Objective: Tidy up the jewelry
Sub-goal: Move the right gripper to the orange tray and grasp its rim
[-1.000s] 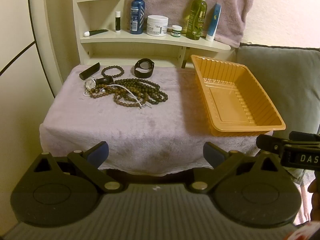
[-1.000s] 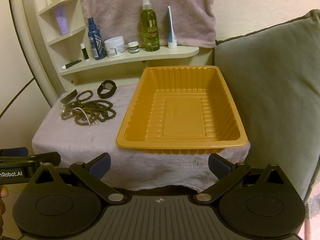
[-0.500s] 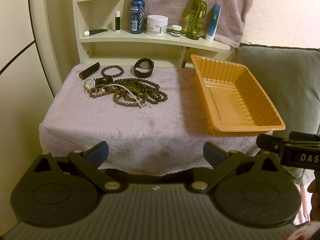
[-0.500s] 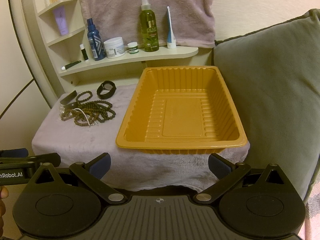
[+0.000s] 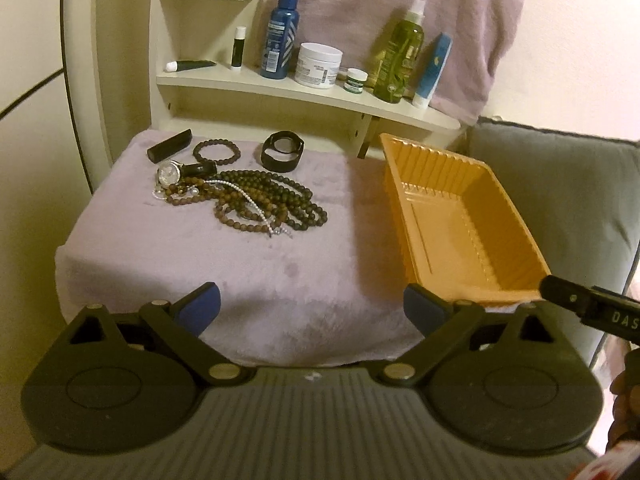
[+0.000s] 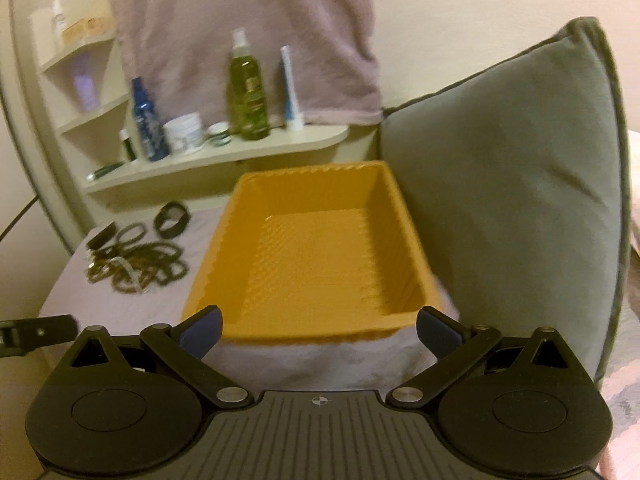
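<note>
A tangle of brown bead necklaces [image 5: 256, 200] with a thin white chain lies on the lilac cloth, far left of the table. Around it sit a silver watch [image 5: 170, 172], a dark bead bracelet [image 5: 216, 151], a black wristband [image 5: 282, 156] and a black tube [image 5: 169, 150]. The orange plastic tray [image 5: 460, 232] stands to the right with nothing in it. My left gripper [image 5: 312, 312] is open above the table's near edge, well short of the jewelry. Open too, my right gripper [image 6: 318, 330] hovers in front of the tray [image 6: 404, 216]; the bead pile [image 6: 136, 262] shows blurred at its left.
A cream shelf [image 5: 304, 92] behind the table carries bottles, a white jar and tubes, under a hanging lilac towel [image 5: 384, 4]. A grey cushion [image 6: 512, 184] presses against the tray's right side. The other gripper's black tip [image 5: 588, 308] pokes in at right.
Both grippers have advanced toward the table, so the jewelry and the tray look nearer. The right wrist view is now motion-blurred. Nothing on the table has shifted.
</note>
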Demonstrator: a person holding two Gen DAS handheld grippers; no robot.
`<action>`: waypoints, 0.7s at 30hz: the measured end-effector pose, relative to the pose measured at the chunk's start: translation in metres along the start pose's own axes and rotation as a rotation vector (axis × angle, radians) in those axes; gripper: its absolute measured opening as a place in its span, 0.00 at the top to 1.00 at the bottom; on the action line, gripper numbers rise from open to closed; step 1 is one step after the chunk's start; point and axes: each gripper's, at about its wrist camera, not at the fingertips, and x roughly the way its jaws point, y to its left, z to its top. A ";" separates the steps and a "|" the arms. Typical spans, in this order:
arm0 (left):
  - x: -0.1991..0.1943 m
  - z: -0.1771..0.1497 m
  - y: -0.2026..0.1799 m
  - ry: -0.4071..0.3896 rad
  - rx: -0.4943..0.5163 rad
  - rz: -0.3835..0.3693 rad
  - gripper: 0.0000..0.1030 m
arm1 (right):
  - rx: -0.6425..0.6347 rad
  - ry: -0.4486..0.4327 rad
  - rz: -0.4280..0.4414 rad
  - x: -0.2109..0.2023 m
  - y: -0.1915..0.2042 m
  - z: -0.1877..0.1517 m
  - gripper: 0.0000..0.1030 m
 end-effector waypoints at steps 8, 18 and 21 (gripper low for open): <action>0.020 0.010 0.014 -0.002 -0.041 -0.001 0.06 | 0.032 -0.033 -0.072 0.027 -0.037 0.006 0.01; 0.044 0.018 0.010 0.004 -0.027 0.009 0.05 | 0.078 -0.025 -0.068 0.070 -0.059 0.004 0.27; 0.049 0.018 0.009 0.004 -0.015 0.013 0.05 | 0.088 -0.022 -0.062 0.077 -0.063 0.004 0.36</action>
